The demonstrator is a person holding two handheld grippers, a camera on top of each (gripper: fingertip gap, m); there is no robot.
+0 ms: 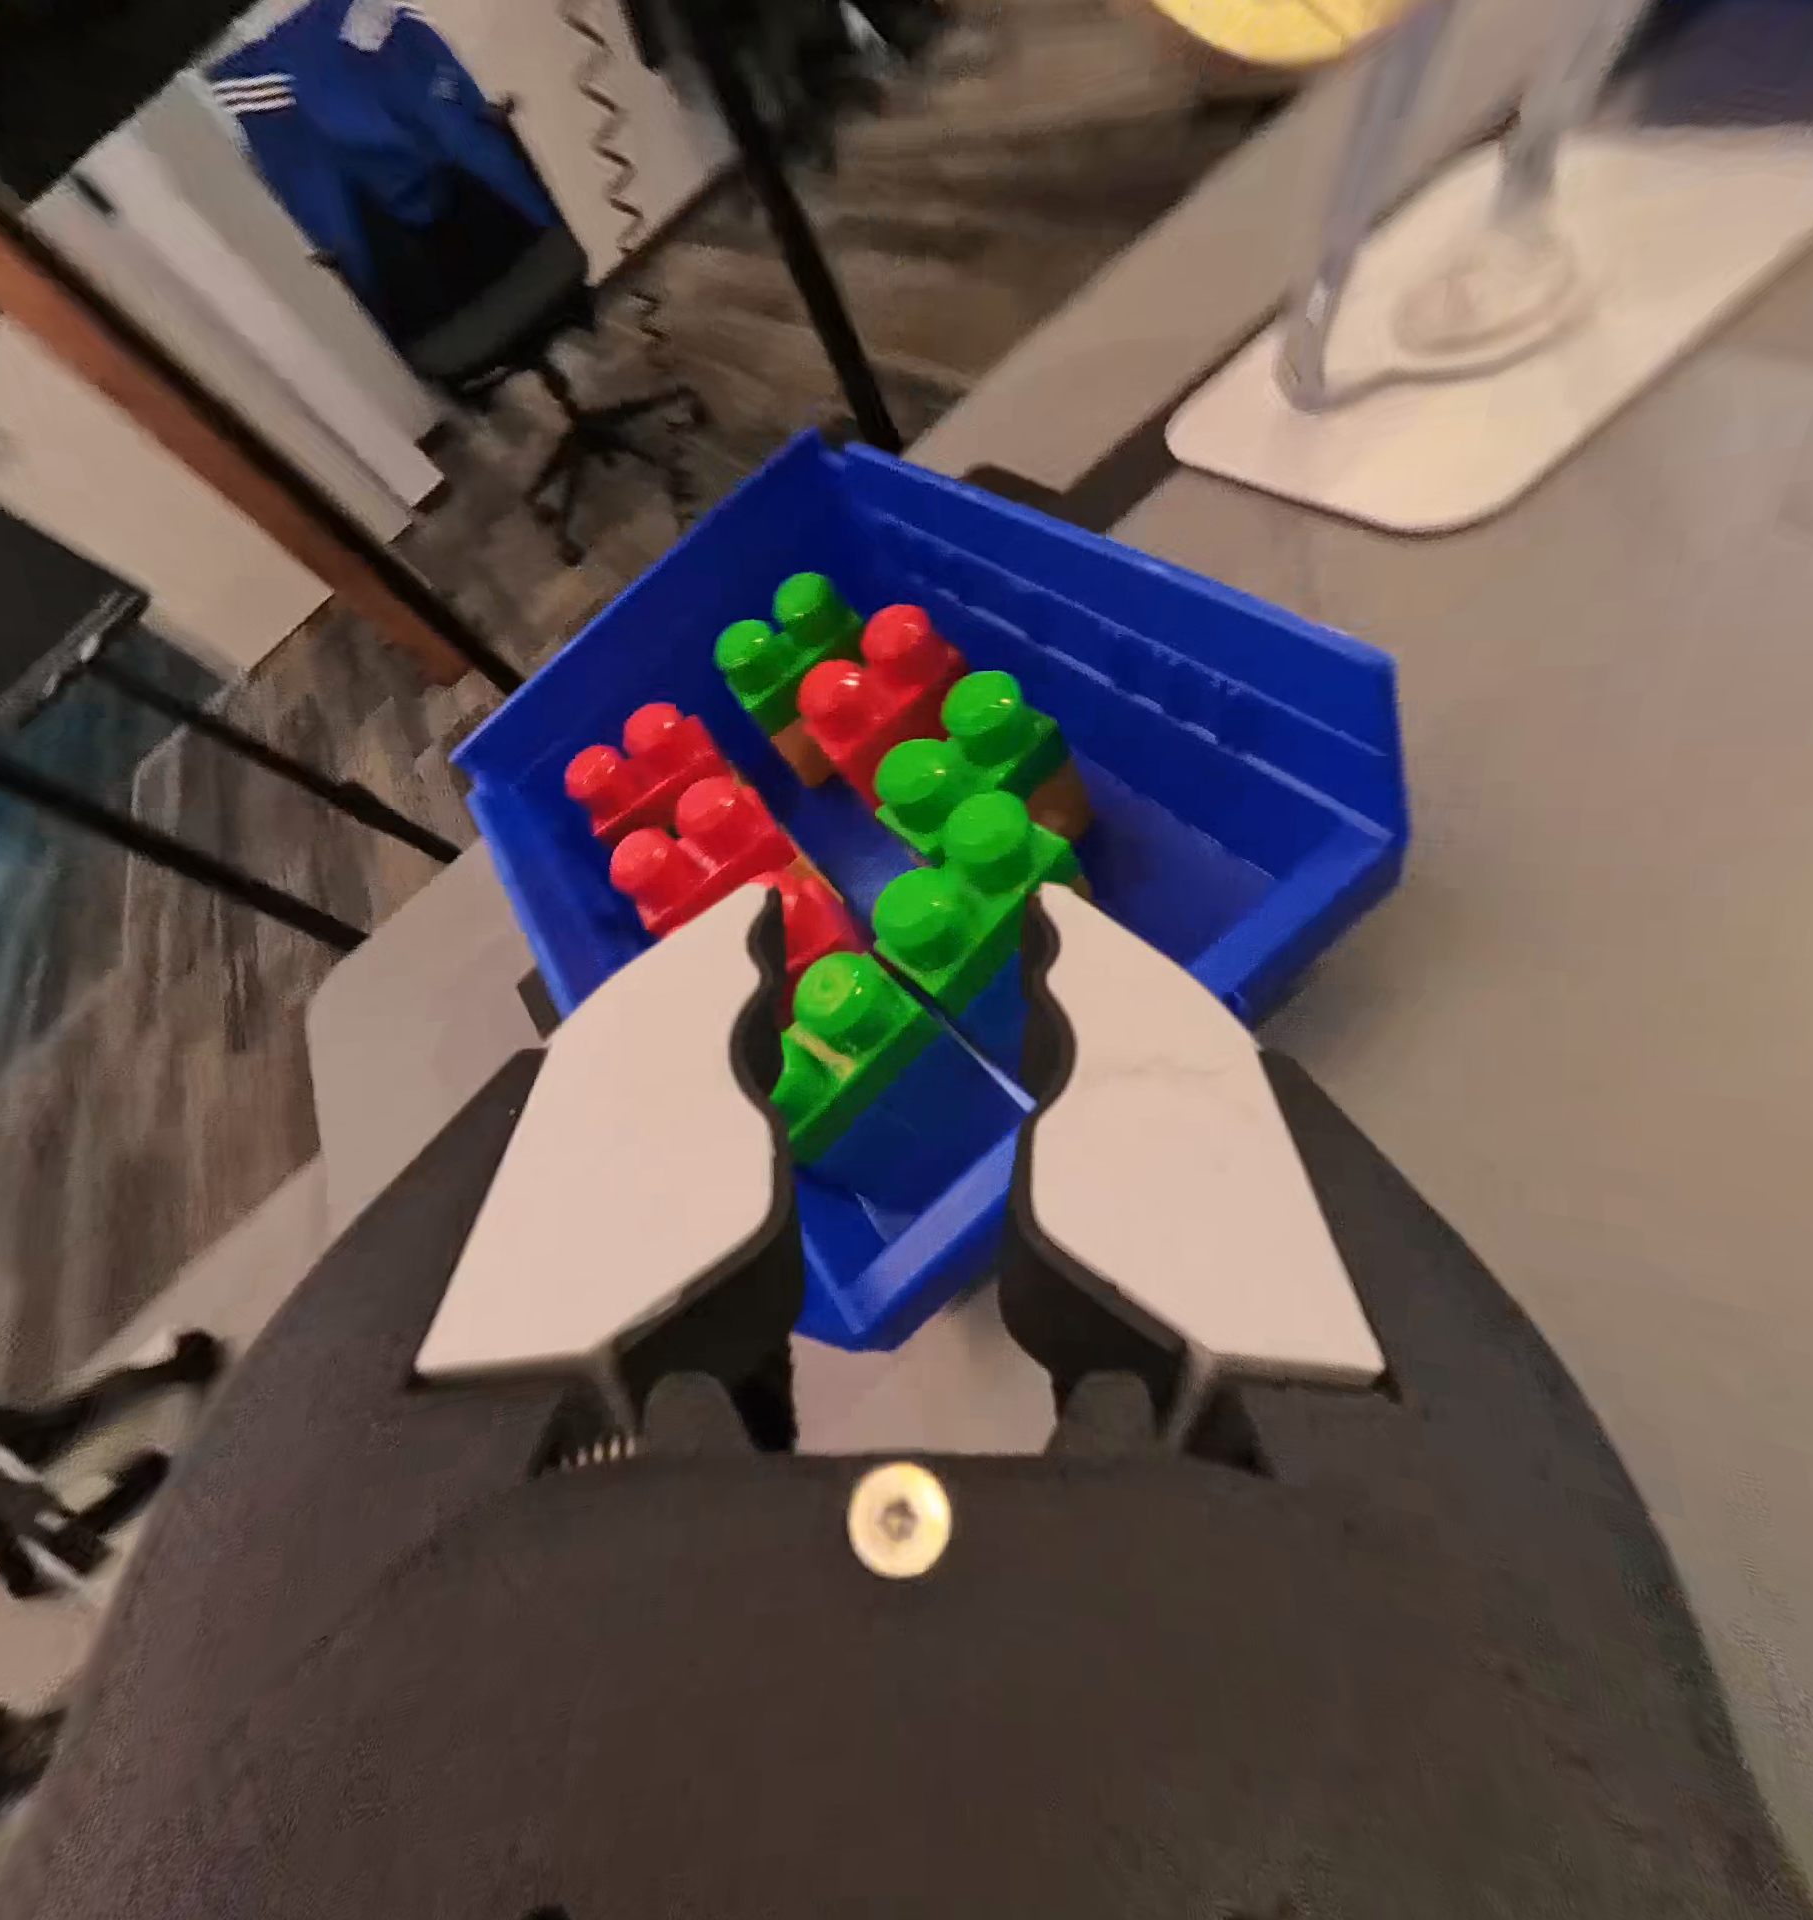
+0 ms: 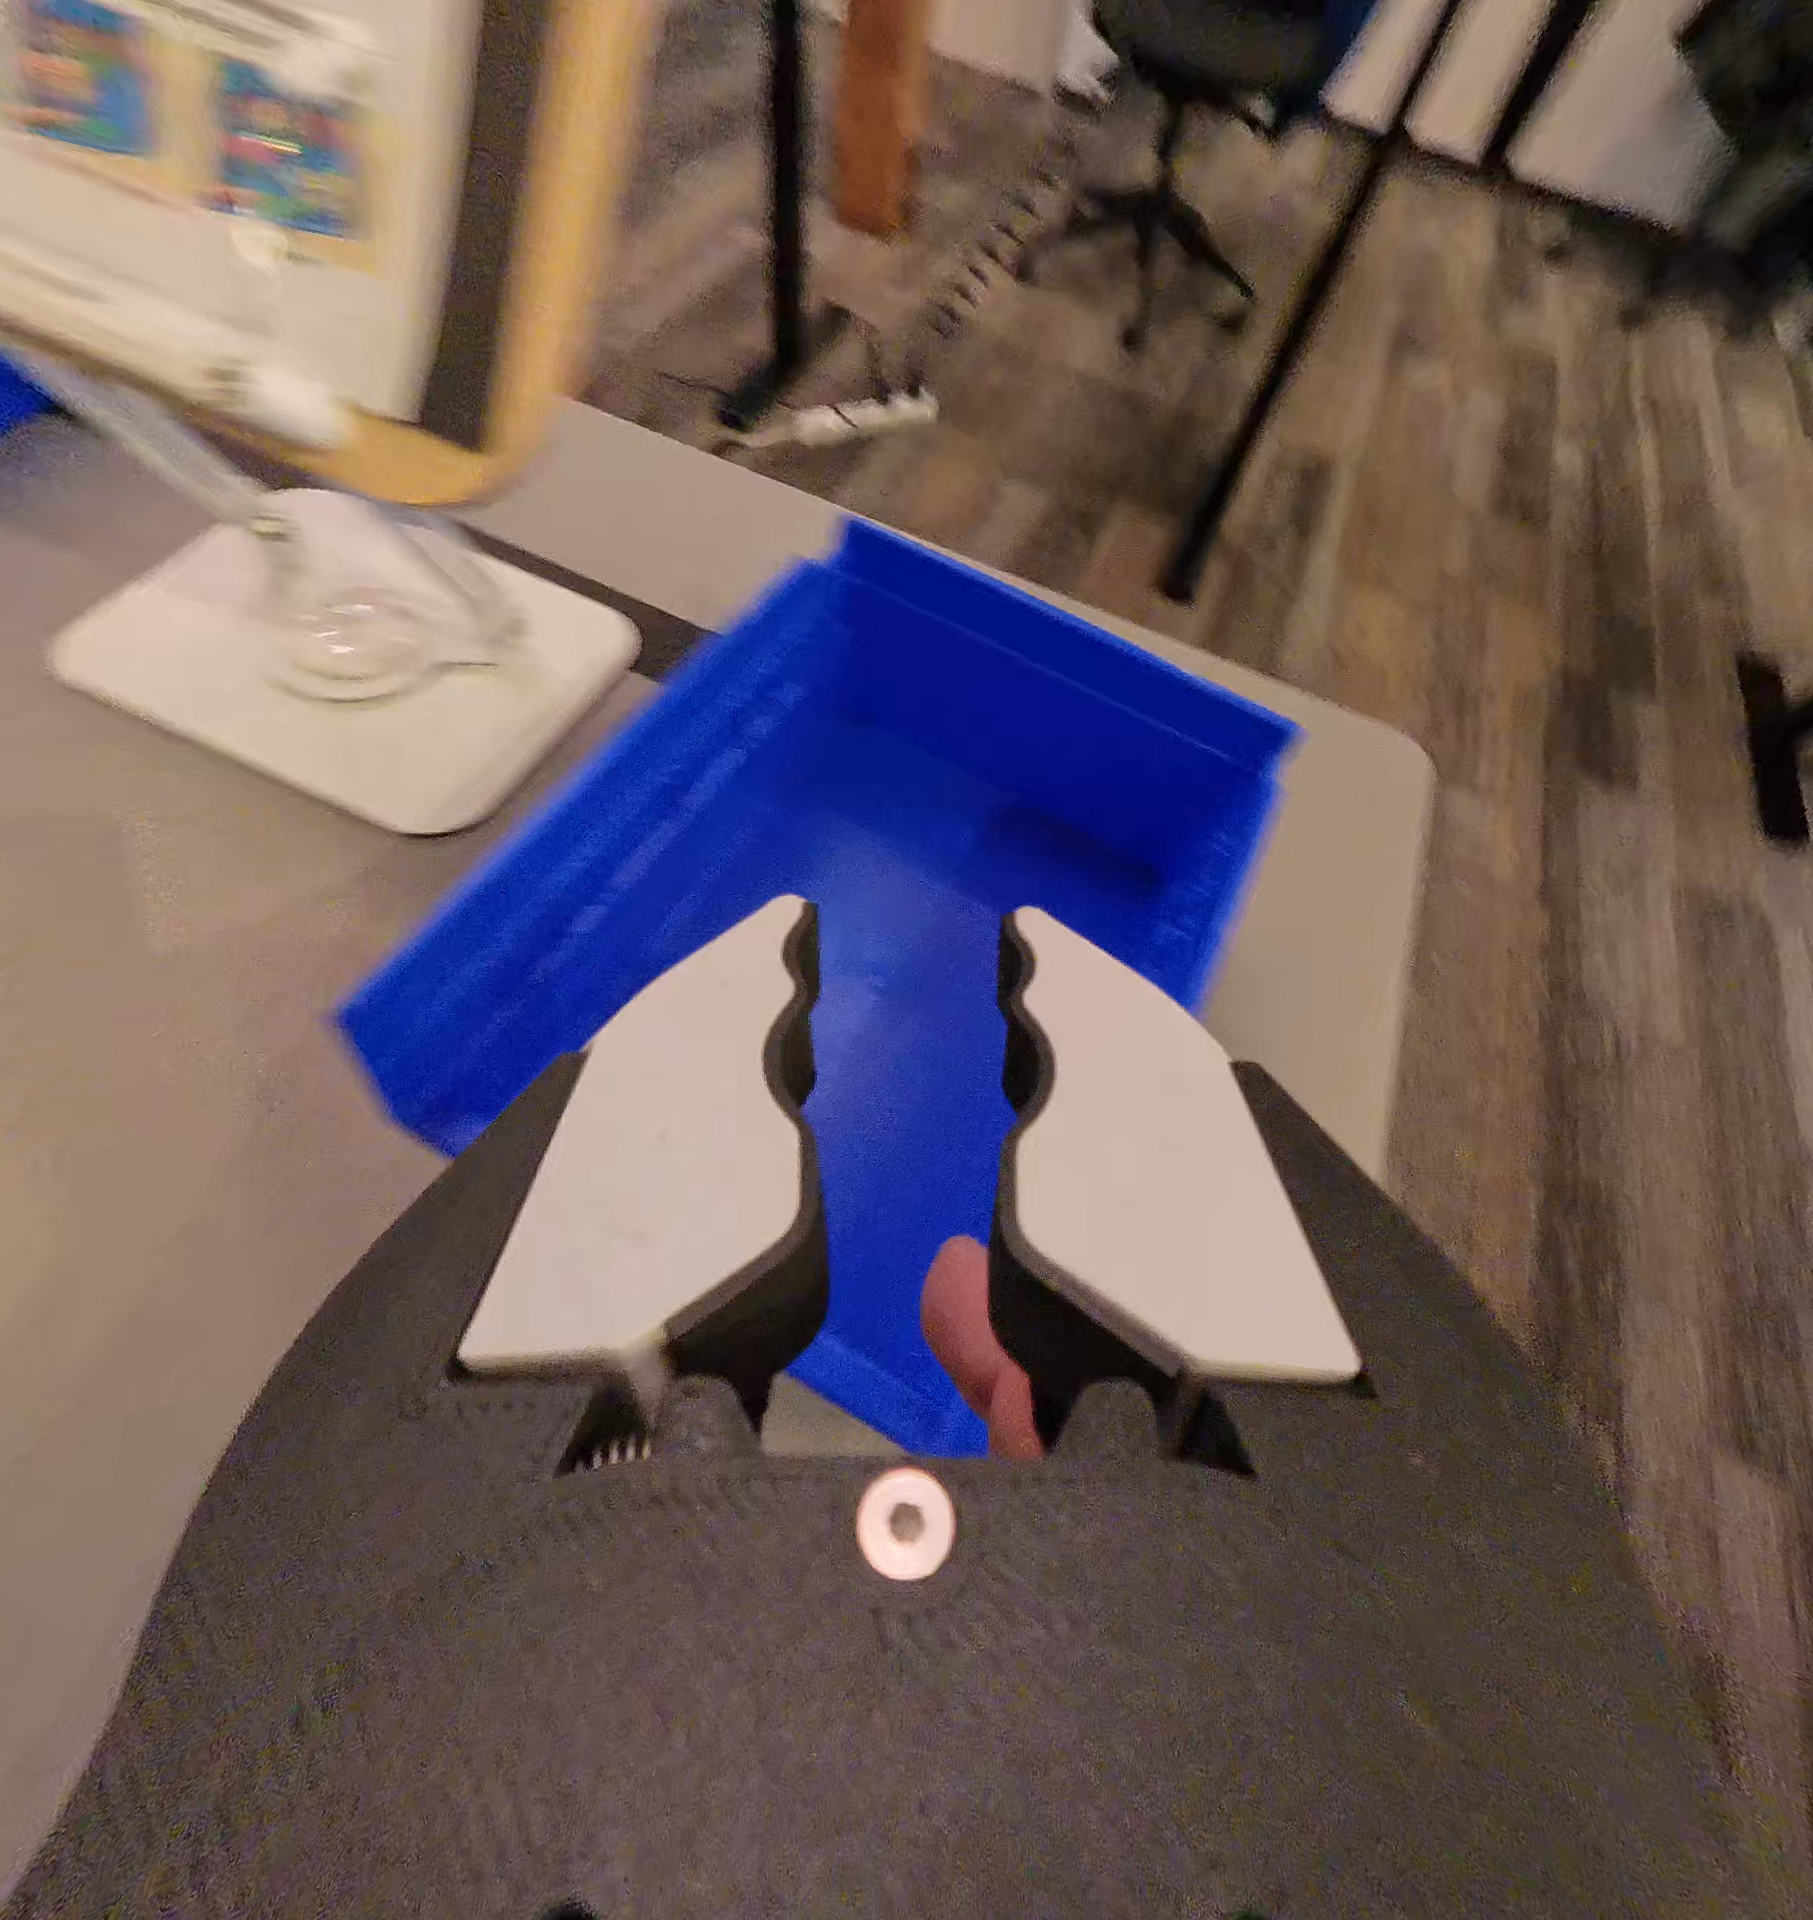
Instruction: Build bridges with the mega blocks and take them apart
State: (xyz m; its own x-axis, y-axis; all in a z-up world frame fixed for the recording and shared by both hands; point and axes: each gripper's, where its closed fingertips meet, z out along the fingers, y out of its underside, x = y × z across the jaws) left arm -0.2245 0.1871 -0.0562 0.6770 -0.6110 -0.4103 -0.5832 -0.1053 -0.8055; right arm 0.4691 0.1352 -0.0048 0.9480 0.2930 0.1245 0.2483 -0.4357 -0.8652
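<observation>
- Left wrist view: your left gripper [image 1: 902, 904] hangs over a blue bin [image 1: 1297, 727] that sits on the grey bench [image 1: 1608, 935]. Its jaws stand open and grip nothing; the fingers [image 1: 673, 1039] reach down on either side of the blocks without pressing on them.
- The bin has a blue divider [image 1: 850, 852] running along it. Red blocks [image 1: 673, 810] lie in the left compartment, with a green block [image 1: 850, 1039] at the near end between the jaws. On the right side of the divider lie green blocks [image 1: 964, 831] and a red block [image 1: 881, 686].
- A white stand base [image 1: 1504, 416] rests on the bench beyond the bin.
- Right wrist view: your right gripper [image 2: 907, 914] hovers above a second blue bin [image 2: 985, 748] near the bench corner. Its jaws stand open on air, blue floor showing between them.
- A reddish shape [image 2: 969, 1330], too blurred to identify, shows low between the fingers.
</observation>
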